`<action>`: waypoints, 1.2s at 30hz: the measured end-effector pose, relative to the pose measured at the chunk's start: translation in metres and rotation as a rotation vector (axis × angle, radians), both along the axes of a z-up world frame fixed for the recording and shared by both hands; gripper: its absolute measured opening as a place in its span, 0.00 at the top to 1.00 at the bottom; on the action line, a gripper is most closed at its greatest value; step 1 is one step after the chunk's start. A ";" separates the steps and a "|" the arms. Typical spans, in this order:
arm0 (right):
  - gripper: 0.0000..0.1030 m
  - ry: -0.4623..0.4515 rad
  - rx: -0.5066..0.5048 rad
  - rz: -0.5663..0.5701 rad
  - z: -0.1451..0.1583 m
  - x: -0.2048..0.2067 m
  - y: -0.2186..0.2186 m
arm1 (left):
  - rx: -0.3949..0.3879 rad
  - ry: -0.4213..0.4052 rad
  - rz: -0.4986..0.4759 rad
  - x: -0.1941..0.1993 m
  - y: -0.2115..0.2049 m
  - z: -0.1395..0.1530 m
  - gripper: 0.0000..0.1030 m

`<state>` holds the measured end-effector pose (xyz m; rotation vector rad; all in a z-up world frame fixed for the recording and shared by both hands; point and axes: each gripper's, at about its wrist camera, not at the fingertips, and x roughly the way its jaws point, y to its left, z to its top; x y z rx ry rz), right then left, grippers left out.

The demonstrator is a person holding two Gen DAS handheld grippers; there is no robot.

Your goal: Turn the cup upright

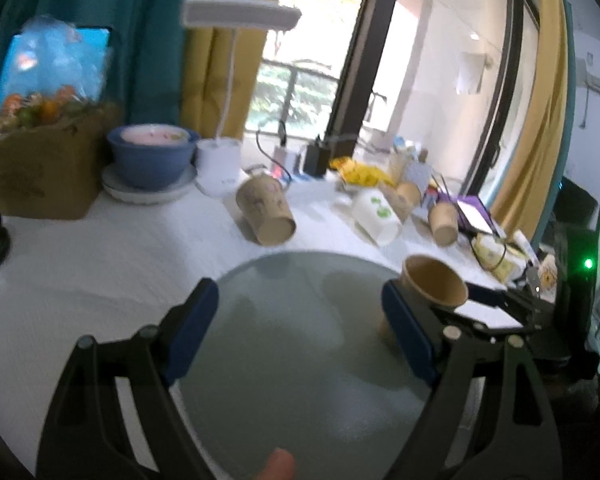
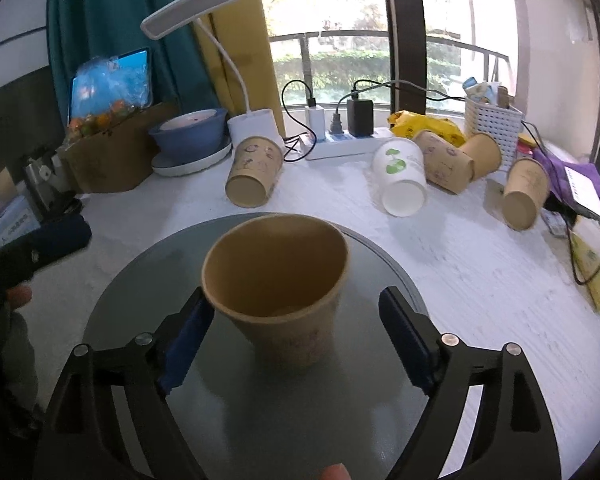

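A brown paper cup (image 2: 278, 292) stands upright, mouth up, on the round grey glass plate (image 2: 372, 420). My right gripper (image 2: 296, 336) is open, its blue pads on either side of the cup with a gap on each side. In the left wrist view the same cup (image 1: 432, 284) shows at the right, behind my left gripper's right finger. My left gripper (image 1: 300, 332) is open and empty over the glass plate (image 1: 292, 352).
Several cups lie on their sides on the white table: a brown one (image 2: 252, 174), a white one with green print (image 2: 402, 182), more brown ones (image 2: 524, 194). A blue bowl (image 2: 190, 136), desk lamp (image 2: 256, 124), power strip (image 2: 340, 144) and white basket (image 2: 490, 120) stand behind.
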<state>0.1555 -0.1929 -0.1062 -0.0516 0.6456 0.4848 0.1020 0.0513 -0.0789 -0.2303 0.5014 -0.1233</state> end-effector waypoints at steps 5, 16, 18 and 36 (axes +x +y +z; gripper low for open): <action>0.14 -0.079 0.028 -0.021 0.030 -0.030 -0.013 | 0.032 -0.073 0.038 -0.023 -0.009 0.017 0.03; 0.14 -0.244 0.075 -0.086 0.095 -0.098 -0.033 | 0.078 -0.223 0.097 -0.080 -0.029 0.076 0.03; 0.14 -0.283 0.079 -0.095 0.106 -0.110 -0.035 | 0.093 -0.267 0.110 -0.090 -0.032 0.087 0.03; 0.14 -0.422 0.111 -0.172 0.154 -0.156 -0.055 | 0.173 -0.367 0.094 -0.125 -0.049 0.134 0.03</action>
